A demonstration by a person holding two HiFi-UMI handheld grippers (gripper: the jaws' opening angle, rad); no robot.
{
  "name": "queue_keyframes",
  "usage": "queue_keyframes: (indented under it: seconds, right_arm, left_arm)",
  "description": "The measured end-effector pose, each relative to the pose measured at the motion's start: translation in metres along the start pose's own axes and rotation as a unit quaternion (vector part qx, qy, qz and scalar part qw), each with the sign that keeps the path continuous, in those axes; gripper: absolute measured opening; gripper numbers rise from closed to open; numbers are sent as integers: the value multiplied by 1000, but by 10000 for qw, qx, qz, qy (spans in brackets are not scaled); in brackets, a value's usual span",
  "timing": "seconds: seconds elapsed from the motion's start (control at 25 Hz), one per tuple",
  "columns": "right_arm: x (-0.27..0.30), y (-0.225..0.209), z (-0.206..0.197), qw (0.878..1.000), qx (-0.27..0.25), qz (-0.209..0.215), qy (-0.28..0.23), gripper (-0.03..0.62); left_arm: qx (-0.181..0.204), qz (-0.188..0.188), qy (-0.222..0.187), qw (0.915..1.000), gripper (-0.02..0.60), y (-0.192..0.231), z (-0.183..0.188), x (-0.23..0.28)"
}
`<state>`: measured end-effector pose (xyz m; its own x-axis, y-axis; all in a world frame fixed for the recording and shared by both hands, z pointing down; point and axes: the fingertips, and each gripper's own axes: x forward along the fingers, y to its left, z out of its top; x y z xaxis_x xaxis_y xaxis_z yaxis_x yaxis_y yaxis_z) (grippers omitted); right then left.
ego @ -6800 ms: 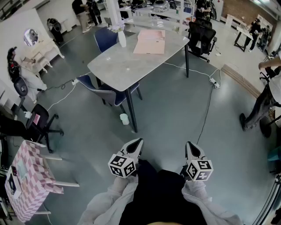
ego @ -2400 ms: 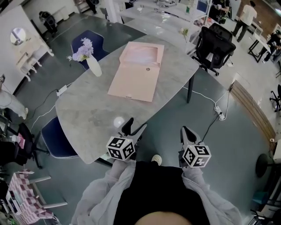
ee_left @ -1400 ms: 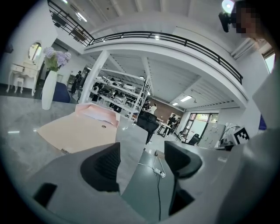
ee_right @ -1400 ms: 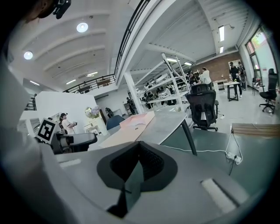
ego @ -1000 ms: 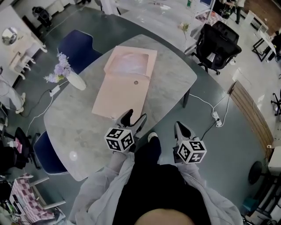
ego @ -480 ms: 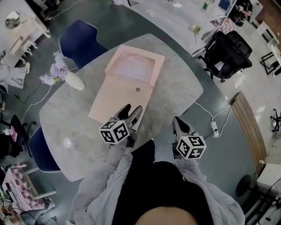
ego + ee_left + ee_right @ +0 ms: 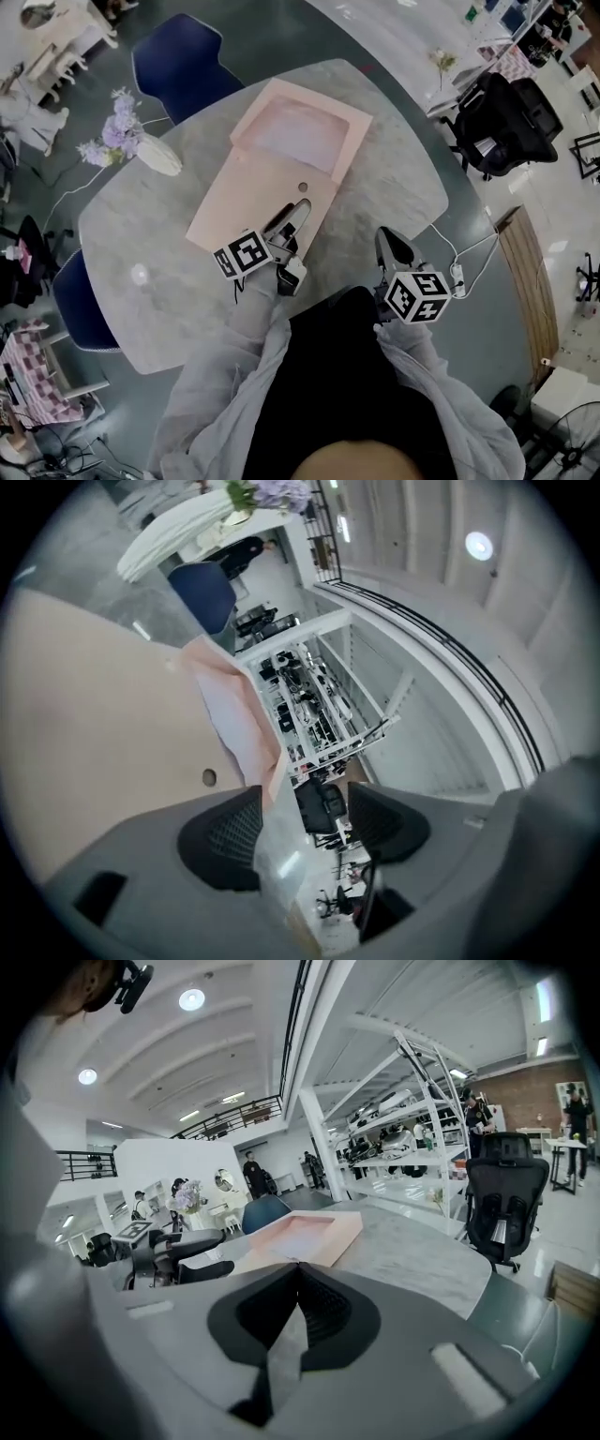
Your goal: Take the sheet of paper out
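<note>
I stand at the near edge of a grey marble-look table [image 7: 394,178], looking steeply down. A pink paper folder [image 7: 267,192] lies open on it, and everything else is placed from that folder.

The folder's near half is a plain pink panel with a small round hole [image 7: 302,187] close to its middle fold. In its far half lies the pale sheet of paper [image 7: 302,136], framed by a pink border. The sheet is flat and inside the folder.

My left gripper [image 7: 296,208] reaches over the folder's near half, just short of the round hole, and is rolled onto its side. Its two jaws are spread apart and nothing is pinched between them; through the gap I see only the room beyond.

My right gripper [image 7: 389,239] is to the right of the folder, apart from it, at the table's near edge. Its jaws are pressed together with nothing in them, and it points toward the folder's far half.

A white vase [image 7: 159,157] of lilac flowers [image 7: 112,141] stands on the table to the left of the folder. A blue chair [image 7: 183,61] is beyond the folder on the left, and a black office chair [image 7: 506,117] is on the floor well to its right.
</note>
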<state>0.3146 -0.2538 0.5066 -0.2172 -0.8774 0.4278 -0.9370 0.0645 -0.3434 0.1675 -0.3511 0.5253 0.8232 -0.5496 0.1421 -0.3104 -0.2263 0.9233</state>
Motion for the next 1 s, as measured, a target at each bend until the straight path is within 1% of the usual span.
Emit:
queue_keyframes:
  seconds: [0.08,0.16,0.2,0.28,0.4,0.56,0.8,1.0]
  right_arm:
    - [7,-2,2,9999,69,76,45,12]
    - [15,-5,5,9997,115,168,95,12]
    - [21,-8,7,9996,122,218,129,12]
    - [33,-16,12,9991,167,324,216,12]
    - [56,-25,21,9978,282,497,335,12]
    - [81,-33,35,9958,221,739,502,12]
    - [112,-55,43,9909,171,1033,849,12]
    - [138,-63,49,9868,91,1276,996,12]
  left_arm:
    - [-689,-65,-101,9975,282,7,3,6]
    - [-1281,-124,-207,9915,289,14,6,16]
    - [-1501,-142,-260,9882,290,17,7,22]
    - [-1767,-107,-353,9836,293,24,11,38]
    - [-1924,76,-485,9801,293,40,20,59]
    - [-2179,290,-651,9734,293,63,28,82]
    - [-2327,585,-783,9676,295,88,35,118]
    - [-2306,845,-844,9657,299,106,41,135]
